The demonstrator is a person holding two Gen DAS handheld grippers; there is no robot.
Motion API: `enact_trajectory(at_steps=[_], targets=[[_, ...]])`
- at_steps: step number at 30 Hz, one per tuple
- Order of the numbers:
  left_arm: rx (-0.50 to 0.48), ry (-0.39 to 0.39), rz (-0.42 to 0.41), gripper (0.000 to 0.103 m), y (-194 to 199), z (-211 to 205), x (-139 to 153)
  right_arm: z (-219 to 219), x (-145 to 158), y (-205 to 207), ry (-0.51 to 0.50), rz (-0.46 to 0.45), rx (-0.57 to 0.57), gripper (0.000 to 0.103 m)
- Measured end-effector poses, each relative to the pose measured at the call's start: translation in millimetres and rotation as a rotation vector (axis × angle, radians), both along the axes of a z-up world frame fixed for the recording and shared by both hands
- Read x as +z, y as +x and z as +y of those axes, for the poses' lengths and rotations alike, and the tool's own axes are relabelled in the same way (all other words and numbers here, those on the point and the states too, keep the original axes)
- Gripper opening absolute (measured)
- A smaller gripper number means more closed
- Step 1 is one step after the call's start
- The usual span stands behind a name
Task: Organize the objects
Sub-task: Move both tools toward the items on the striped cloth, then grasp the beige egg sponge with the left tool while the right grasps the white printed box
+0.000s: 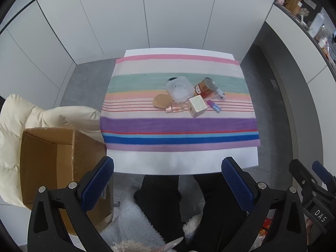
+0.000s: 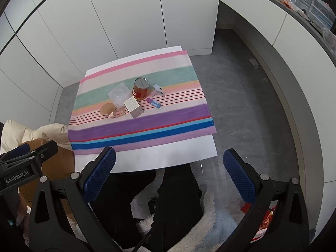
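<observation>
Both the left gripper [image 1: 167,180] and right gripper [image 2: 169,174] stand wide and empty (nothing grasped yet). Judged step: approach. The next move likely calls for reaching the clustered items at frame centre, e.g. the red can [image 2: 141,88], then transferring to the cardboard box [image 1: 48,159] at lower left.

1. We see a stripy cloth [image 1: 178,126] on a white table [image 1: 182,159].
2. We see a puffy cream coat [image 1: 16,113] left of the table.
3. We see a grey floor [image 2: 241,105] and white walls [image 1: 172,10].
4. We see a crowded shelf [image 2: 304,6] on the right.
</observation>
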State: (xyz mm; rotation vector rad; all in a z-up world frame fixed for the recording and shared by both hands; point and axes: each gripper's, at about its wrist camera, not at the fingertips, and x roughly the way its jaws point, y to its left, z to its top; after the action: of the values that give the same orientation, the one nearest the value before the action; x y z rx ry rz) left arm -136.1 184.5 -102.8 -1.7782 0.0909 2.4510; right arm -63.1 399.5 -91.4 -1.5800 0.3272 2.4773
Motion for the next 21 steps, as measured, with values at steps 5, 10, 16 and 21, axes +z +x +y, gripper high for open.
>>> enact_trajectory(at_steps=[5, 10, 16, 21], targets=[[0.02, 0.004, -0.017, 0.103, -27, -2, -22, 1, -21, -26, 0.004, -0.014, -0.002, 0.103], [0.041, 0.028, -0.03, 0.103, -55, -4, -48, 1, -51, -59, 0.017, -0.021, 0.012, 0.103], [0.077, 0.048, 0.017, 0.103, -88, -6, -83, 3, -89, -97, 0.021, 0.041, 0.053, 0.103], [0.072, -0.012, 0.048, 0.102, -120, -5, -127, 7, -126, -128, 0.03, 0.085, 0.063, 0.102]])
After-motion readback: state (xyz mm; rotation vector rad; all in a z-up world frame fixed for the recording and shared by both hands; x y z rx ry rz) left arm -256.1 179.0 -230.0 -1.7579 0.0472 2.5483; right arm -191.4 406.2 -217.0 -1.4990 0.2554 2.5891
